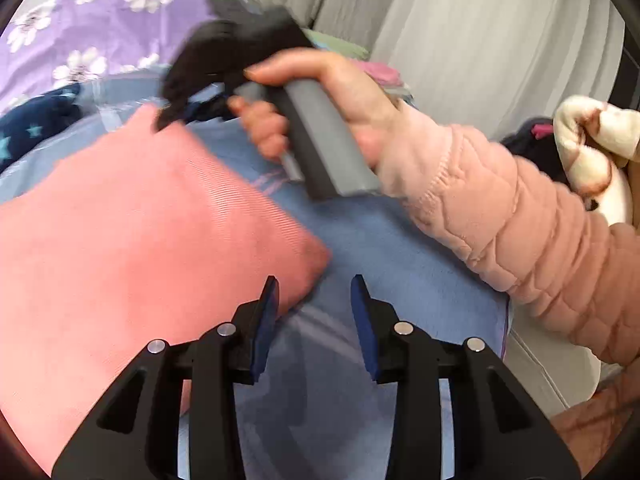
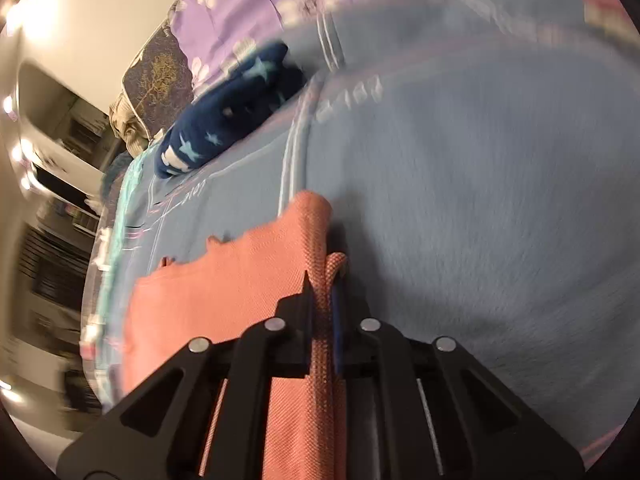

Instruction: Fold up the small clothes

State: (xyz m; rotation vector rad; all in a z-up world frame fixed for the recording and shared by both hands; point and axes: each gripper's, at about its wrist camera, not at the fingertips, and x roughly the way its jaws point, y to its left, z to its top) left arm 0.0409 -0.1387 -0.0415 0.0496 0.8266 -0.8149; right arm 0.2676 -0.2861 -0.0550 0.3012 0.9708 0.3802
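A: Nearest first, left side. What do the fingers show?

B: The left gripper (image 1: 314,300) has its fingers spread apart with nothing between them. It hangs over the blue bedspread (image 1: 400,272), and one pad sits just beside the corner of the pink cloth (image 1: 132,232).

A: And the cloth itself?

B: It lies on the bed, filling the near left of the left view. Its corner points toward the gap between the open fingers, and its long axis runs from that corner away up and to the left.

A: The right gripper?

B: The right gripper (image 2: 325,300) is clamped on a folded edge of the same cloth (image 2: 240,280). The fabric bunches between the pads and runs back under the tool, while the rest spreads to the left, flat on the bedspread (image 2: 480,200).

A: Whose hand is that?

B: In the left view the right hand (image 1: 320,108), in a pink quilted sleeve (image 1: 520,216), grips the gray handle of that tool.

A: Farther out?

B: A navy garment with stars (image 2: 228,116) lies beyond the cloth, then a purple floral quilt (image 2: 248,4). Motion blur smears the rest.
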